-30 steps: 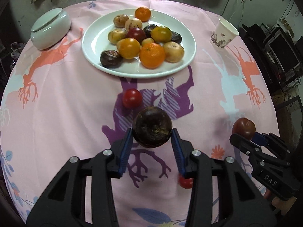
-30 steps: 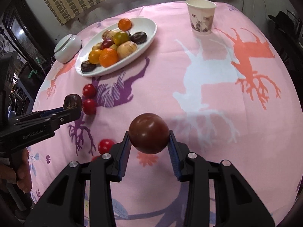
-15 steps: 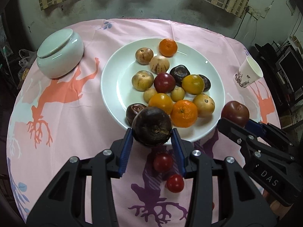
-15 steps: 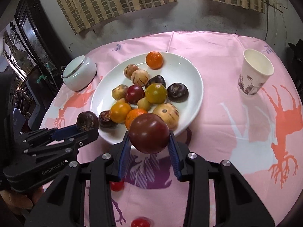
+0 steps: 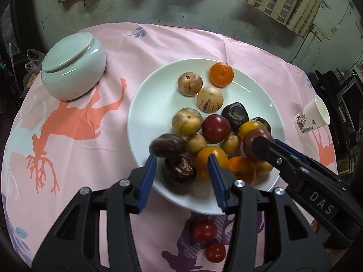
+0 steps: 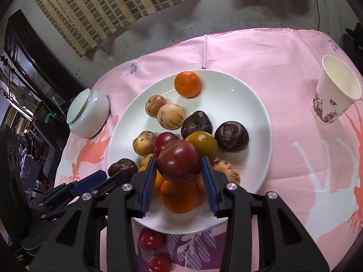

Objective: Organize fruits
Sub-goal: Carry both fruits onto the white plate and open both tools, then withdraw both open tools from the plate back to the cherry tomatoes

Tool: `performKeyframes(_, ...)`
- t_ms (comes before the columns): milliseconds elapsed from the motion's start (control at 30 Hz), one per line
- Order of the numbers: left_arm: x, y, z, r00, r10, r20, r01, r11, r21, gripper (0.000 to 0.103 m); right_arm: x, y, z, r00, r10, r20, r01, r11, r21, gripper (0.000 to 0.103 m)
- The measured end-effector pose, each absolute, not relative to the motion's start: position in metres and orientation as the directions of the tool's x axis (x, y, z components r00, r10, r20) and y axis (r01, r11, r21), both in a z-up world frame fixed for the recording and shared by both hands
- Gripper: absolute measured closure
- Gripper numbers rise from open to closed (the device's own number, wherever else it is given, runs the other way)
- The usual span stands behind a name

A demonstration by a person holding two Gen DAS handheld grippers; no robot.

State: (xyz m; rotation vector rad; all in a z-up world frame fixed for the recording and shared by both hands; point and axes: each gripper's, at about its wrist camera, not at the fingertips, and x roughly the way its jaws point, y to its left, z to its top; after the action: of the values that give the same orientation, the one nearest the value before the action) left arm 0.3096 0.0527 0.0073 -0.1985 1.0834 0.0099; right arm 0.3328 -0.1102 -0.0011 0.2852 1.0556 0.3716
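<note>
A white plate [image 5: 154,104] on the pink tablecloth holds several fruits: oranges, pale melons, dark purple fruits. My left gripper [image 5: 182,165] is open over the plate's near rim. A blurred dark purple fruit [image 5: 168,146] sits just beyond its left finger, over another dark fruit [image 5: 179,173]. My right gripper [image 6: 179,167] is shut on a dark red tomato [image 6: 179,161] above the plate's near side; it also shows in the left wrist view [image 5: 256,147]. Two cherry tomatoes [image 5: 204,231] [image 5: 215,252] lie on the cloth in front of the plate.
A lidded white ceramic jar [image 5: 72,65] stands left of the plate. A paper cup [image 6: 335,95] stands at the right. The round table's far edge meets a grey wall.
Both grippers moved forward over the plate. My left gripper opened and let go of the dark purple fruit, which is dropping at the plate's near left edge. The right still holds the tomato.
</note>
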Motion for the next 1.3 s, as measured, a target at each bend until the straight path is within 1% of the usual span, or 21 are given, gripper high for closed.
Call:
performKeyframes(33,0.309,0.053,0.008,0.470,-0.086,-0.878,-0.110,0.982,-0.155,0.048,0.332,-0.111,0.000,0.447,0.432,-0.784,-0.164,0.901,0.403,0.061)
performKeyframes(133,0.303,0.053,0.011,0.469,-0.088,-0.879,-0.111,0.981,-0.158,0.043,0.328,-0.114,0.004,0.458,0.420,-0.783,-0.176,0.907,0.383,0.061)
performKeyframes(200,0.295,0.051,0.014,0.475,-0.085,-0.876,-0.105,0.983,-0.152,0.039,0.322,-0.119,0.007,0.462,0.418,-0.782,-0.179,0.908,0.379,0.058)
performKeyframes(233,0.289,0.049,0.016,0.479,-0.075,-0.875,-0.101,0.985,-0.140,0.038,0.319,-0.122,0.008,0.461,0.415,-0.784,-0.175,0.909,0.378,0.045)
performKeyframes(267,0.284,0.048,0.017,0.481,-0.065,-0.874,-0.095,0.987,-0.126,0.037,0.314,-0.127,0.008,0.465,0.411,-0.784,-0.167,0.910,0.378,0.035)
performKeyframes(333,0.274,0.047,0.018,0.481,-0.051,-0.875,-0.094,0.990,-0.109,0.034,0.301,-0.136,0.008,0.474,0.405,-0.782,-0.161,0.913,0.375,0.035)
performKeyframes(500,0.243,0.046,0.009,0.439,-0.070,-0.896,-0.111,0.985,-0.131,0.034,0.266,-0.147,0.006,0.461,0.355,-0.813,-0.182,0.935,0.305,0.035)
performKeyframes(600,0.220,0.038,0.004,0.409,-0.088,-0.908,-0.086,0.987,-0.134,0.033,0.241,-0.147,0.005,0.449,0.332,-0.829,-0.216,0.941,0.260,0.035)
performKeyframes(733,0.188,0.026,0.003,0.395,-0.081,-0.915,-0.047,0.993,-0.108,0.027,0.207,-0.145,0.002,0.430,0.310,-0.848,-0.245,0.944,0.221,0.036)
performKeyframes(900,0.156,0.022,0.002,0.376,-0.097,-0.922,-0.037,0.992,-0.120,0.027,0.179,-0.146,-0.004,0.394,0.301,-0.868,-0.245,0.945,0.216,0.036)
performKeyframes(1033,0.133,0.019,0.000,0.368,-0.072,-0.927,-0.013,0.996,-0.083,0.027,0.154,-0.155,-0.005,0.391,0.275,-0.878,-0.245,0.951,0.189,0.036)
performKeyframes(1167,0.118,0.026,-0.007,0.336,-0.076,-0.939,-0.038,0.995,-0.094,0.026,0.134,-0.157,-0.009,0.368,0.266,-0.891,-0.245,0.952,0.183,0.036)
performKeyframes(1300,0.106,0.034,-0.012,0.321,-0.067,-0.945,-0.049,0.995,-0.087,0.024,0.119,-0.148,-0.015,0.340,0.272,-0.900,-0.267,0.946,0.186,0.036)
